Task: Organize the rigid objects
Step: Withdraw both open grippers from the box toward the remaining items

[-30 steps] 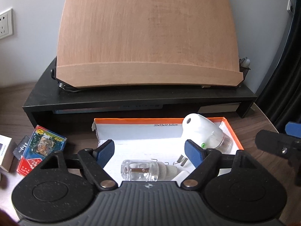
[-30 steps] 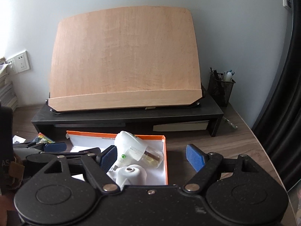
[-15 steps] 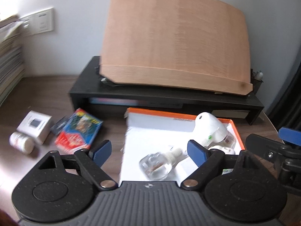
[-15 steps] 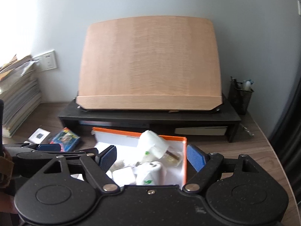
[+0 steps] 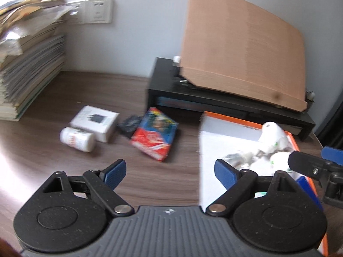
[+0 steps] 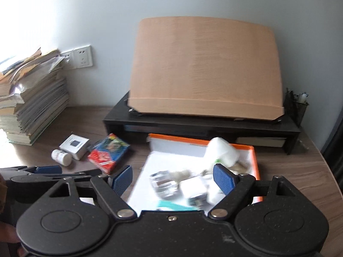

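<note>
With both grippers' jaws apart and empty, the left gripper (image 5: 168,172) faces the card box (image 5: 154,134) lying on the surface beside the orange-rimmed tray (image 5: 227,116); next, grasp it.

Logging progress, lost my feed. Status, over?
Left gripper and right gripper open, empty. Orange box holds several items. Pill bottle, white carton, card pack loose on desk. Nothing blocking.

Print too blurred — no label or number legible.
</note>
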A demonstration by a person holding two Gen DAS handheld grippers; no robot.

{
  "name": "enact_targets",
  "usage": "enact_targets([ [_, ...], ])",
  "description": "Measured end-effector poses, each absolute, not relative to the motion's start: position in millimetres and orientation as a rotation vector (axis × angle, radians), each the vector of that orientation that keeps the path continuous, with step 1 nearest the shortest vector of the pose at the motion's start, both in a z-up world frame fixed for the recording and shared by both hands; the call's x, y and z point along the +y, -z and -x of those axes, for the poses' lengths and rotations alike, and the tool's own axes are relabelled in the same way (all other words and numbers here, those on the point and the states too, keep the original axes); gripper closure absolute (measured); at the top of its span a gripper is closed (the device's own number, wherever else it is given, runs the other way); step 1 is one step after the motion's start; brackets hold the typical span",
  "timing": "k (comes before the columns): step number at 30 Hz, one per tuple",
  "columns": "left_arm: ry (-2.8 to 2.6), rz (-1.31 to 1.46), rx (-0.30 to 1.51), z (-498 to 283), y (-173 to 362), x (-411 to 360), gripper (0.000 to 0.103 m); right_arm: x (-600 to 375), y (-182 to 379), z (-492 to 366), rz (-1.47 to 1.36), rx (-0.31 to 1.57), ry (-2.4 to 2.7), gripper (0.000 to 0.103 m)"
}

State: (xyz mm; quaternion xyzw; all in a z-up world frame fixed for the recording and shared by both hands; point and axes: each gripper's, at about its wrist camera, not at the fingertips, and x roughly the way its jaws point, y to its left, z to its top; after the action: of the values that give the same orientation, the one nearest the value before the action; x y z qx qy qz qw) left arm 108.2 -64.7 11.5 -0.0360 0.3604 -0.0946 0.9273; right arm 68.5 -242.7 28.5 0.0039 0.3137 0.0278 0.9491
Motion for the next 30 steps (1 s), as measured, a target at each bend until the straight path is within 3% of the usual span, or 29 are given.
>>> enact_targets([
  [14,0.101,0.081,0.763,-146.7,14.6,37.1,0.004,-155.3,-10.4,-79.1,0.015,0.674,-0.048,0.006],
  [30,0.157,-0.011,0.793,-213.1,51.3,45.4,0.002,-132.2,17.3,-122.9,-0.008,0.734,-0.005,0.006],
])
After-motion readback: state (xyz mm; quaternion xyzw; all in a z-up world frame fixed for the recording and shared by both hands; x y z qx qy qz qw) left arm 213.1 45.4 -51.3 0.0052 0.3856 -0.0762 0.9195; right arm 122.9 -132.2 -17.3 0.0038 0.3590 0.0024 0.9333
